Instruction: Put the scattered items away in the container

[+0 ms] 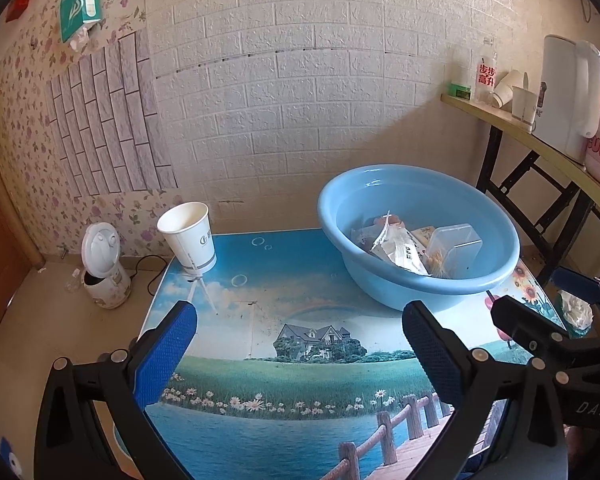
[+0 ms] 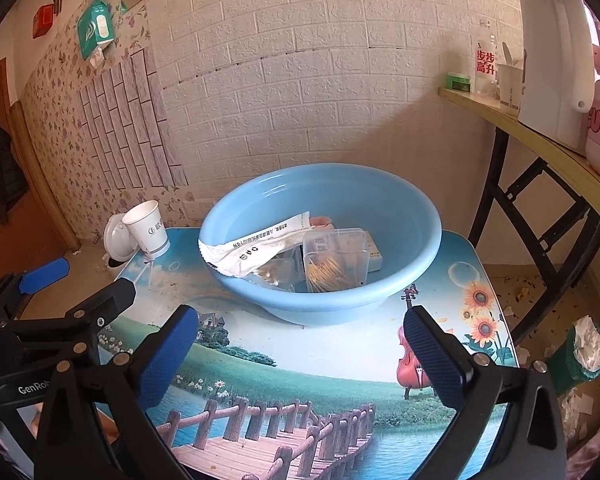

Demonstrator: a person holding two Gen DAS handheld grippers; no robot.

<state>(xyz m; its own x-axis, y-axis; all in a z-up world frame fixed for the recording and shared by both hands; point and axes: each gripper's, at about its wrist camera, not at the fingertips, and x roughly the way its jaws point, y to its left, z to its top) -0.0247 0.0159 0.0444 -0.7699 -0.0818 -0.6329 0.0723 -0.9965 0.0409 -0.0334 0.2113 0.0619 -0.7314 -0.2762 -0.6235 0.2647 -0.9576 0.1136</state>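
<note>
Two grippers: left gripper [image 1: 300, 332] and right gripper [image 2: 300, 332], both seen with blue-padded black jaws spread wide, nothing between them, held over the table.
Table: small rounded tabletop [image 1: 284, 292] printed with a landscape scene of sky, house, meadow, lake and wooden bridge; sunflowers and a violin are printed at the right edge.
Container: round light-blue plastic basin [image 2: 332, 300] set on the far right part of the tabletop.
Contents: a white crumpled sachet with black print [image 2: 256, 248] is draped over the basin's left rim; a clear plastic box of toothpicks [image 2: 336, 260] is lying inside beside it; more small packets are partly hidden beneath.
Left out: white paper cup [image 1: 190, 236] standing on the far left corner of the table, well apart from the basin.
Walls: white brick-pattern panel behind, floral wallpaper to the left, green tissue pack hung high.
Floor: white electric kettle [image 1: 104, 276] left of the table, lid open.
Side shelf: yellow folding table [image 1: 540, 144] at right, with a white jug, cups and a bottle on it.
</note>
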